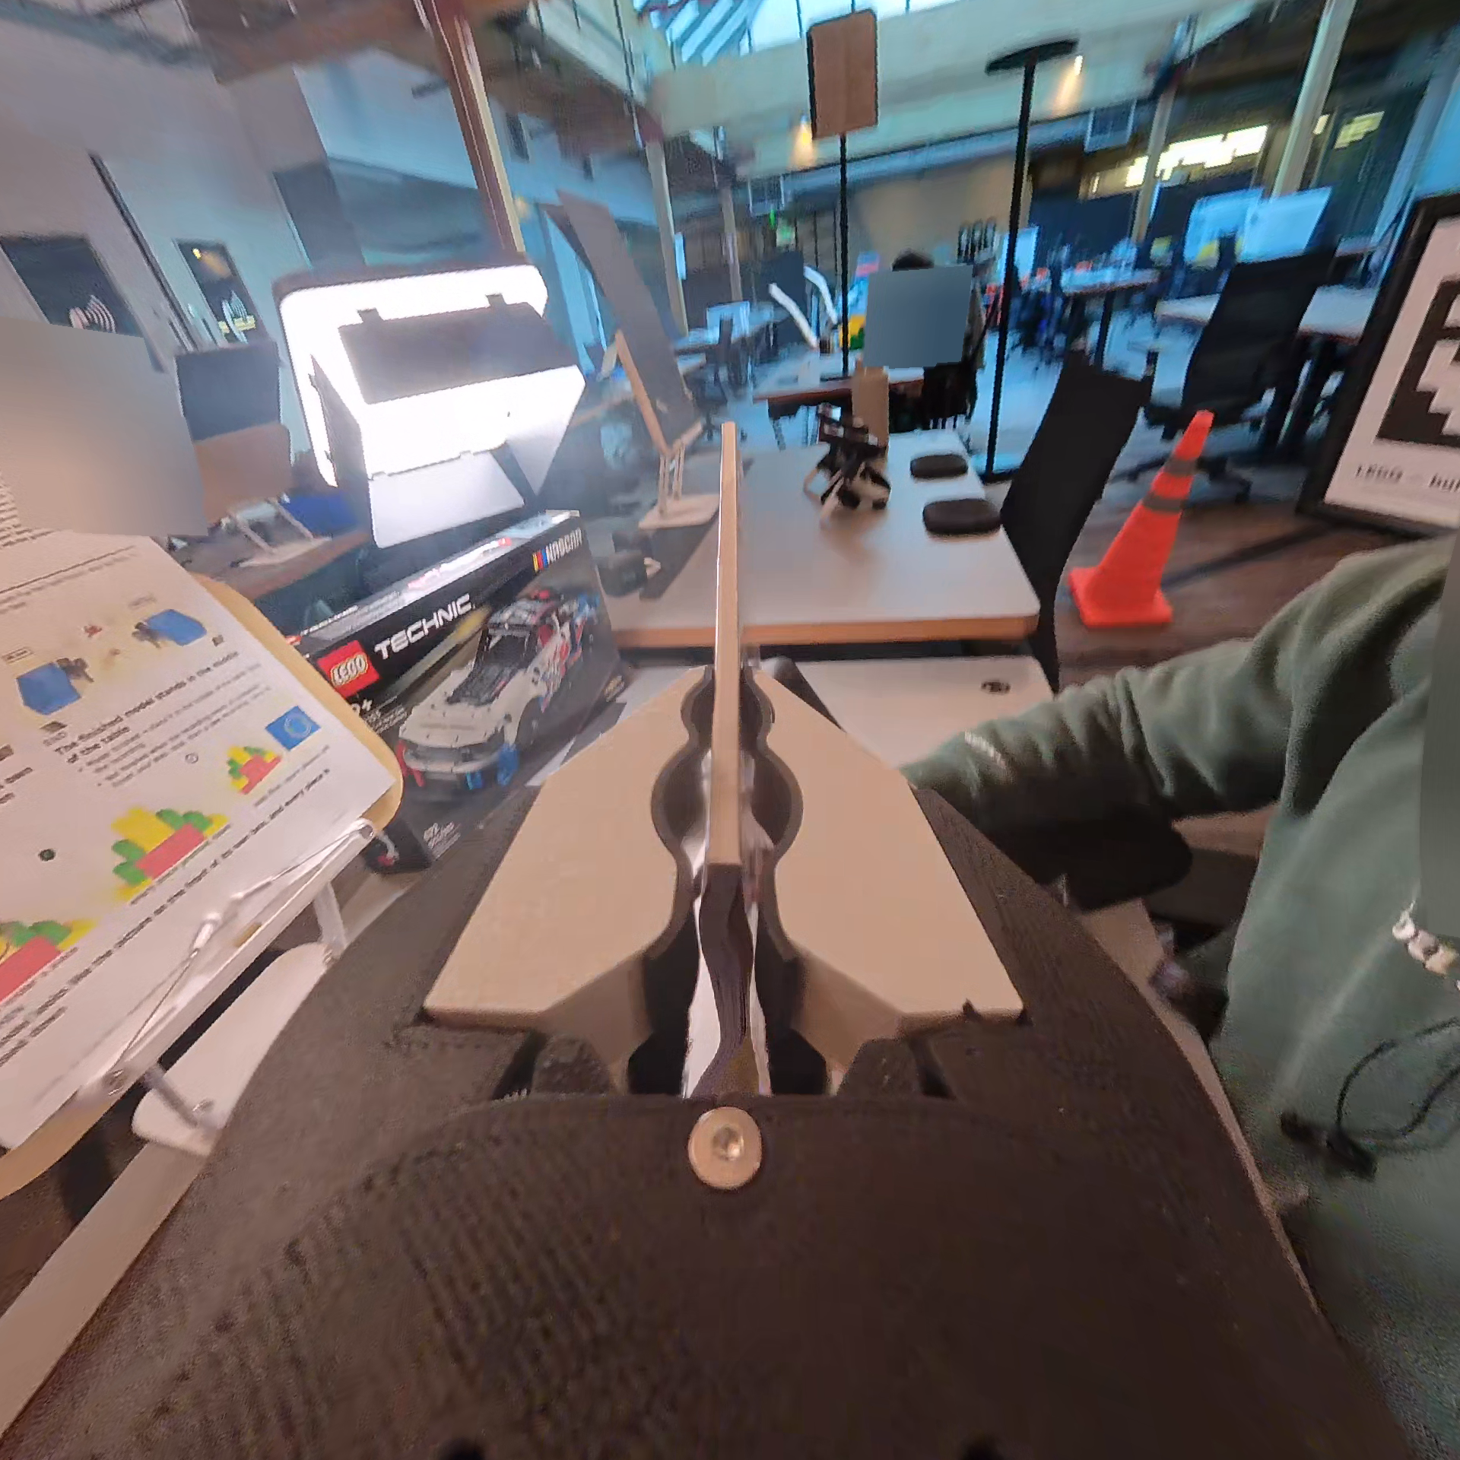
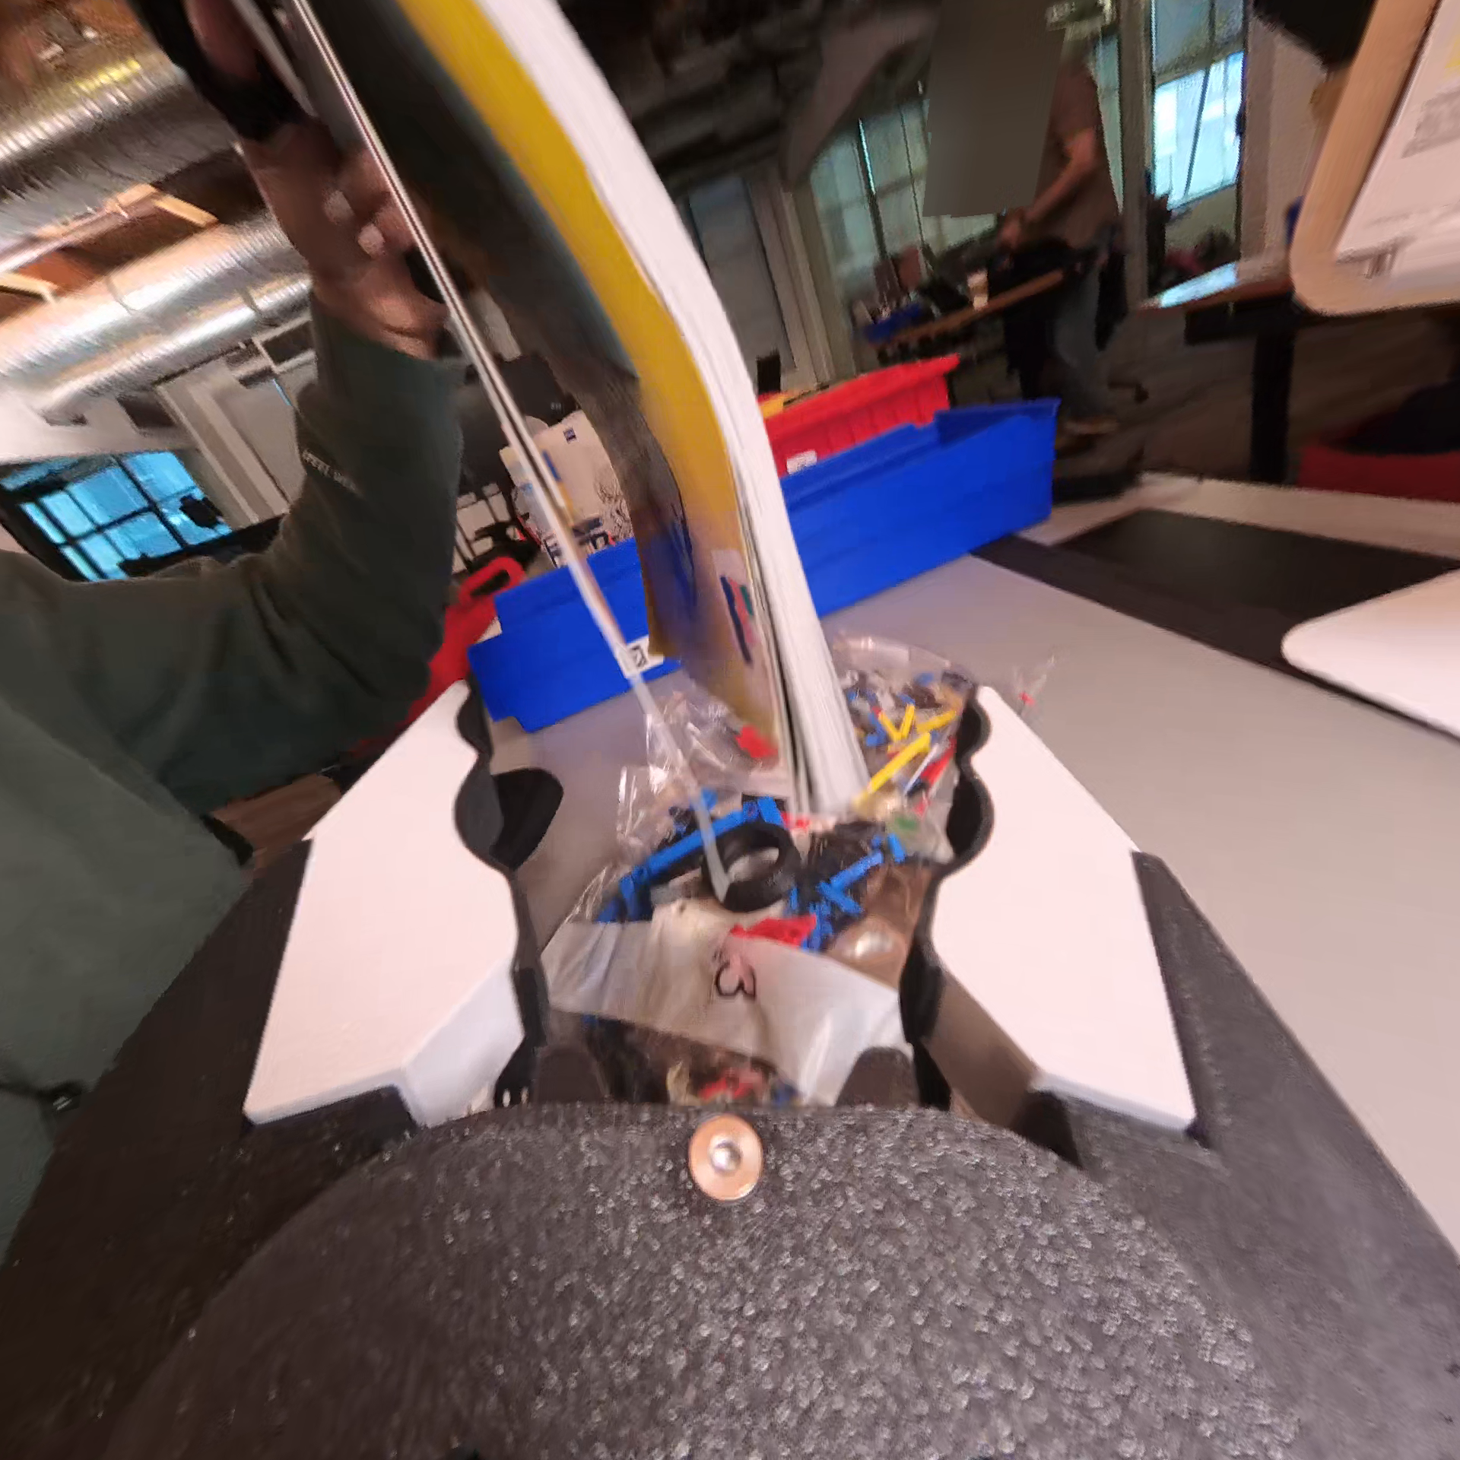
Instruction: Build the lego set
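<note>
Left claw [image 1: 728, 790] raised level, clenched on booklet [image 1: 727, 632] edge, right claw [image 2: 723, 798] released, angled down over parts bag [image 2: 750, 893]

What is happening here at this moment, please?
A person is setting up to build a Lego set. The left gripper is shut on a thick booklet, held edge-on and upright. In the right wrist view the same booklet hangs above clear bags of small parts on the grey table, and the right gripper is open around those bags. The set's box stands behind. Nothing is assembled yet.
</note>
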`<state>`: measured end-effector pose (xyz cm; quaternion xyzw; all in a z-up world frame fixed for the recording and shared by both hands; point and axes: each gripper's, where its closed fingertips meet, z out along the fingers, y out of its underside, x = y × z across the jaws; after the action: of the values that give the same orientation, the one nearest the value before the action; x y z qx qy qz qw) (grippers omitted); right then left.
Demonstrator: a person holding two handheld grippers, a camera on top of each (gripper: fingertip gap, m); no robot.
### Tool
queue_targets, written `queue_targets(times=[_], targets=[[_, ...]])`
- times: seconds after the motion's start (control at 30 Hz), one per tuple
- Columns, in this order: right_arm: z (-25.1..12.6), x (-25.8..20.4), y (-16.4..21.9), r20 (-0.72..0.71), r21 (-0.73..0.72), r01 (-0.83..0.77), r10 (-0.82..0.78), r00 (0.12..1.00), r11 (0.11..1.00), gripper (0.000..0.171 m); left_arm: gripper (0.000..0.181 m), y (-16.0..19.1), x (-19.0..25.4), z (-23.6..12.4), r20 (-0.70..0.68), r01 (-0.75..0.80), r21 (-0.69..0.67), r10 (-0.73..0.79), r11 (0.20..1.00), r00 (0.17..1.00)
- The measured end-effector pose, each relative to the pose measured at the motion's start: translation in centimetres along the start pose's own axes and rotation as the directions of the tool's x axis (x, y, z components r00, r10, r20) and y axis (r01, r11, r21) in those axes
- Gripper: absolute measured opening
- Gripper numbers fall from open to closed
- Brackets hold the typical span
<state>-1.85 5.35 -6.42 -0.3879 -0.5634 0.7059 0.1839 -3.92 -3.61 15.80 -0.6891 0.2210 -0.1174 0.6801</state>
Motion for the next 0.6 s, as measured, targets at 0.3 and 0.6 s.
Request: queue_targets(times=[0.3, 0.6], targets=[[-3.0, 1.2, -8.2, -0.056, -0.061, 0.246, -0.250, 0.967, 0.967, 0.001, 0.006, 6.4, -6.1, -3.2, 0.060, 0.197, 0.205, -0.213, 0.959, 0.975], [-7.7, 4.8, -11.4, -0.162, -0.638, 0.204, -0.389, 0.907, 0.742, 0.001, 0.000, 23.1, -11.6, 1.1, 0.189, 0.451, -0.039, -0.437, 0.891, 0.879]])
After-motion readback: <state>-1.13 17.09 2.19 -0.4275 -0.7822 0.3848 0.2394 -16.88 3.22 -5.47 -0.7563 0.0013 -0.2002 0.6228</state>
